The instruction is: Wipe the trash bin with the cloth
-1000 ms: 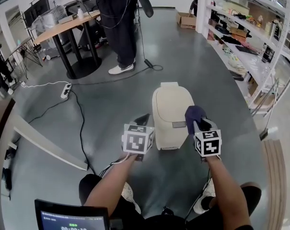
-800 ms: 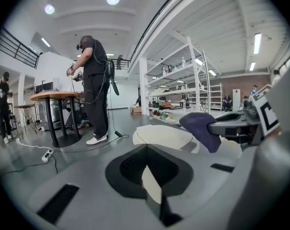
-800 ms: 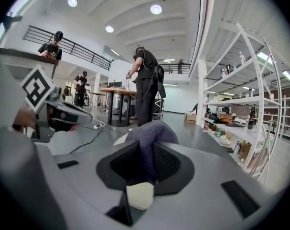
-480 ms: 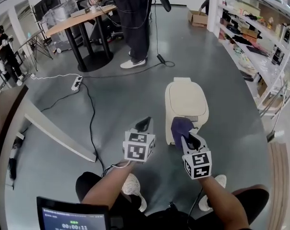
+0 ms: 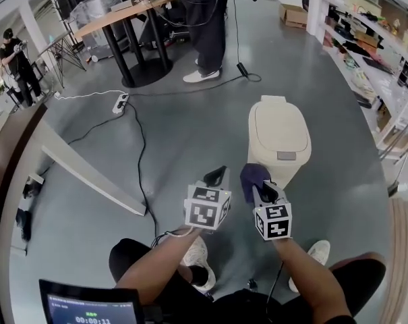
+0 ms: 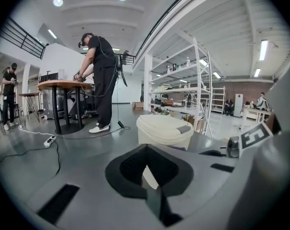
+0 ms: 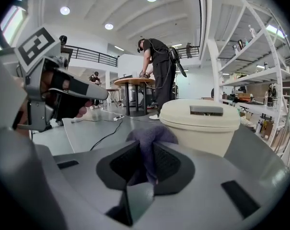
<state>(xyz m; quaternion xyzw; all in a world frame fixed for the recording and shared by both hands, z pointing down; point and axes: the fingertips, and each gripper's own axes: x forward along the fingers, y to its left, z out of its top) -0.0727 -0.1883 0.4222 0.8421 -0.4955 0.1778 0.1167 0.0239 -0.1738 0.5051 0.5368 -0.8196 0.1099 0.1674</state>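
Right tool is clamped on the purple cloth, which was up over the near edge of the cream trash bin a second ago and now hangs lower, just off its near-left side. Left tool has its jaws together on nothing, hovering just left of the cloth like before.

The grey-bodied left gripper and right gripper have black ribbed jaw pads, each bears a white cube with black square markers, a thin white cable leaves the left one, and the person wears black trousers and white shoes.
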